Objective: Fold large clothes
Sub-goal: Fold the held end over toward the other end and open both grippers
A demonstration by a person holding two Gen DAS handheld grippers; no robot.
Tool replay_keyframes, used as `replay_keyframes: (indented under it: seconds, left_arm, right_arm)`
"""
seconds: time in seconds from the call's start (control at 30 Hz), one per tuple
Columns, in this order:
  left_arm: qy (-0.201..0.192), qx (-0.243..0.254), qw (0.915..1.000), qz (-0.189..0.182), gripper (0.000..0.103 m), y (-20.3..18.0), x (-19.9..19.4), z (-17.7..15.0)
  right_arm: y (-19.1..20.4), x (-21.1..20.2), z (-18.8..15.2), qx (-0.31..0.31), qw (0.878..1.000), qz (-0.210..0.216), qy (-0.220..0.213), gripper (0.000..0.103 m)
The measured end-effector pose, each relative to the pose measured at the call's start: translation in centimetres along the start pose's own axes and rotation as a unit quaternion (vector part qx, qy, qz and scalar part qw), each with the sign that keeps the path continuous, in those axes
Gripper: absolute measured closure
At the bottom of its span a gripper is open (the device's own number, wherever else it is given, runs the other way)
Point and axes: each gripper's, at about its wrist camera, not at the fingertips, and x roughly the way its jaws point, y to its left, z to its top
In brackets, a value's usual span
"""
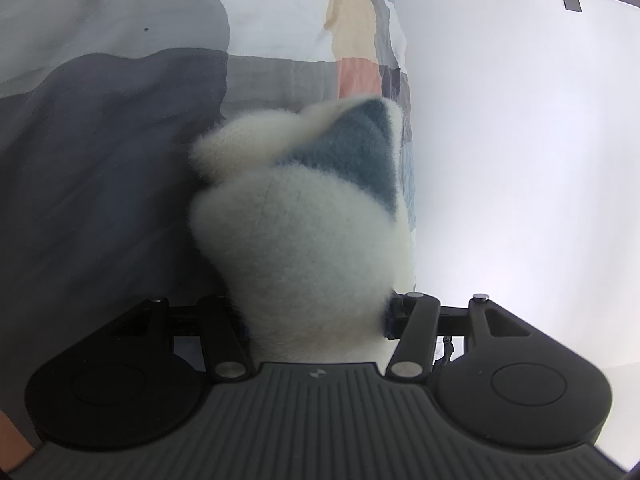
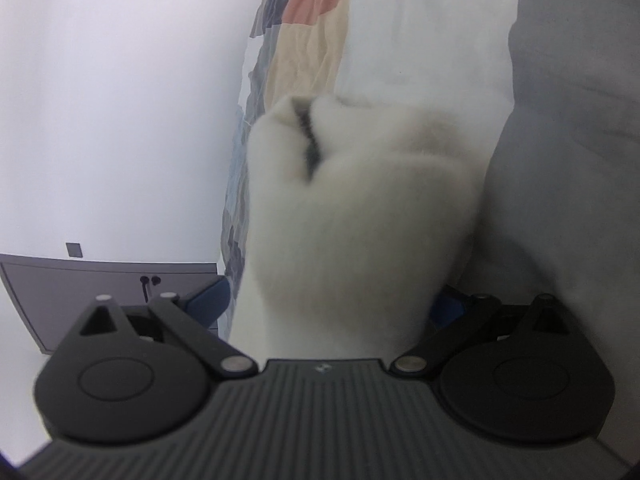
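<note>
Left tool (image 1: 316,312) clamping fuzzy white sweater (image 1: 304,248), right tool (image 2: 332,312) likewise, patchwork bedding (image 1: 120,140) behind.

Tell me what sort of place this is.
Probably a bedroom: a patchwork quilt fills much of both views, beside a plain white wall and a grey cabinet. Both grippers hold a fluffy white garment up against the quilt.
</note>
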Motion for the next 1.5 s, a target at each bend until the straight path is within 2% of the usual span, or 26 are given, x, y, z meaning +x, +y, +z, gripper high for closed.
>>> replay_keyframes:
  seconds: [0.2, 0.3, 0.43, 0.53, 0.73, 1.0, 1.27, 1.5]
  left_arm:
    - [0.001, 0.005, 1.0, 0.005, 0.043, -0.3, -0.3, -0.1]
    - [0.0, 0.011, 0.9999, 0.004, 0.043, -0.4, -0.6, -0.3]
    - [-0.002, 0.021, 0.9998, 0.008, 0.044, -0.6, -1.1, -0.6]
    - [0.001, 0.022, 0.9997, 0.015, 0.045, -0.5, -1.8, -0.5]
    - [0.0, 0.027, 0.9995, 0.014, 0.045, -0.4, -4.6, -1.1]
    - [0.027, 0.03, 0.9991, -0.014, 0.045, -1.0, -7.5, -3.1]
    - [0.059, 0.062, 0.9945, -0.061, 0.045, -6.4, -7.0, -6.6]
    - [0.083, 0.099, 0.9874, -0.091, 0.045, -14.5, -3.1, -10.3]
  right_arm:
    - [1.1, 1.9, -0.1, -0.059, 0.998, -0.027, 0.007, 0.002]
    - [1.1, 1.7, 0.0, -0.071, 0.996, -0.046, -0.002, 0.03]
    - [1.9, 0.5, -0.6, -0.116, 0.992, -0.043, 0.003, 0.048]
    - [3.0, -0.6, -1.2, -0.15, 0.988, -0.031, 0.0, 0.052]
    - [4.7, -4.4, -2.9, -0.225, 0.974, -0.002, -0.007, 0.055]
    - [7.3, -8.1, -2.9, -0.249, 0.968, 0.041, -0.01, 0.055]
    - [9.0, -11.9, 1.6, -0.226, 0.97, 0.085, -0.025, 0.055]
    - [12.5, -15.7, 7.8, -0.221, 0.966, 0.117, -0.061, 0.055]
